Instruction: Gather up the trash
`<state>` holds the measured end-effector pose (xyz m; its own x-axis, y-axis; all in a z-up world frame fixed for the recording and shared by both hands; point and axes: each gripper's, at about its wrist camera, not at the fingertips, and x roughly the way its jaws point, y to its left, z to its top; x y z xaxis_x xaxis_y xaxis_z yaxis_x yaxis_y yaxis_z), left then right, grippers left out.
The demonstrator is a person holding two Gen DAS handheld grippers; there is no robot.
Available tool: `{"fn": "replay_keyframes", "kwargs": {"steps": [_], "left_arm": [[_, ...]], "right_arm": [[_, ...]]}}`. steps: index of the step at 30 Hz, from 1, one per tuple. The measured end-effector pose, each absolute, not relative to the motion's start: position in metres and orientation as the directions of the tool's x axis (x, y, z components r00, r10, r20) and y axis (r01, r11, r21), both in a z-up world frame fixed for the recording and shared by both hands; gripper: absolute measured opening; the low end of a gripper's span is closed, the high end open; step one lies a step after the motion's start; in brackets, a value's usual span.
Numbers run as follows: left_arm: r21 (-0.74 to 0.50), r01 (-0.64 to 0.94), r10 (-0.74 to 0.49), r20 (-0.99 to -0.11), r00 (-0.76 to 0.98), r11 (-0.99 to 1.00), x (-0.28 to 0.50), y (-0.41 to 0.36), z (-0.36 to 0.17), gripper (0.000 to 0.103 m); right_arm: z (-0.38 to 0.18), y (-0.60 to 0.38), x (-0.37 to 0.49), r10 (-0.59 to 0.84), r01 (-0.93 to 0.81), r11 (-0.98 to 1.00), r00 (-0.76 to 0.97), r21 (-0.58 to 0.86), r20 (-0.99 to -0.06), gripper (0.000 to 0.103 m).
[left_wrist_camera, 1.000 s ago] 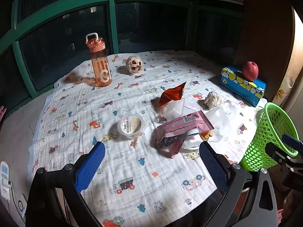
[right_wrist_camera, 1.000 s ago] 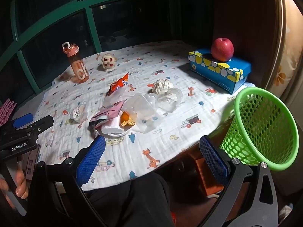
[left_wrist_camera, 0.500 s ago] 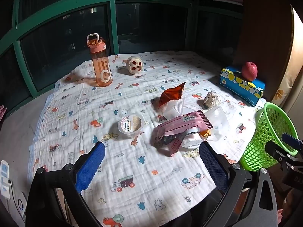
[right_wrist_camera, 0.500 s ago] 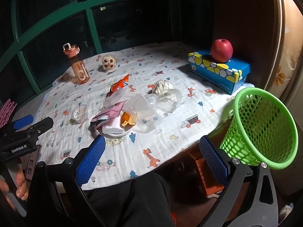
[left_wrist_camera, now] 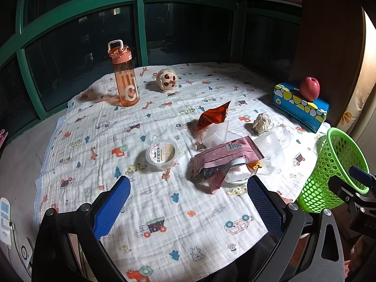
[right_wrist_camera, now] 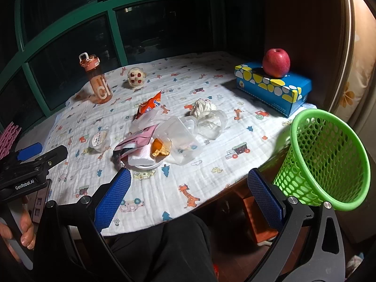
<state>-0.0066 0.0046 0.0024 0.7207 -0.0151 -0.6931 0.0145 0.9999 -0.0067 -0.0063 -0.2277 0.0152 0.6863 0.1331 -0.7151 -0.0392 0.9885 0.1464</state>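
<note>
Little has moved; both claws (left [left_wrist_camera: 188, 206], right [right_wrist_camera: 188, 197]) gape, seemingly empty.

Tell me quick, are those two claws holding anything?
Left gripper: open, holding nothing.
Right gripper: open, holding nothing.

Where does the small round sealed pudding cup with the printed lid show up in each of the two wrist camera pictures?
Left wrist view: the small round sealed pudding cup sits near the picture's middle, left of the pink snack wrapper.
Right wrist view: the cup lies left of centre, again left of the pink wrapper.
Shared landmark: the orange translucent water bottle stands upright toward the far window in both.
</note>
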Motion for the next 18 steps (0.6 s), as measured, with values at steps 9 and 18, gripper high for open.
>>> {"fn": "replay_keyframes", "kwargs": {"steps": [9, 18], "left_arm": [[-0.005, 0.010, -0.011, -0.695, 0.719, 1.000, -0.0065, 0.0037, 0.0007, 0.096], [-0.004, 0.009, -0.009, -0.696, 0.718, 1.000, -0.0066, 0.0038, 0.0001, 0.096]], "right_arm": [[0.0154, -0.2276, -0.0058, 0.133, -0.039, 0.988, 0.686, 0.146, -0.715, 0.098], [0.0156, -0.2272, -0.0057, 0.132, -0.038, 0.988, 0.686, 0.147, -0.716, 0.098]]}}
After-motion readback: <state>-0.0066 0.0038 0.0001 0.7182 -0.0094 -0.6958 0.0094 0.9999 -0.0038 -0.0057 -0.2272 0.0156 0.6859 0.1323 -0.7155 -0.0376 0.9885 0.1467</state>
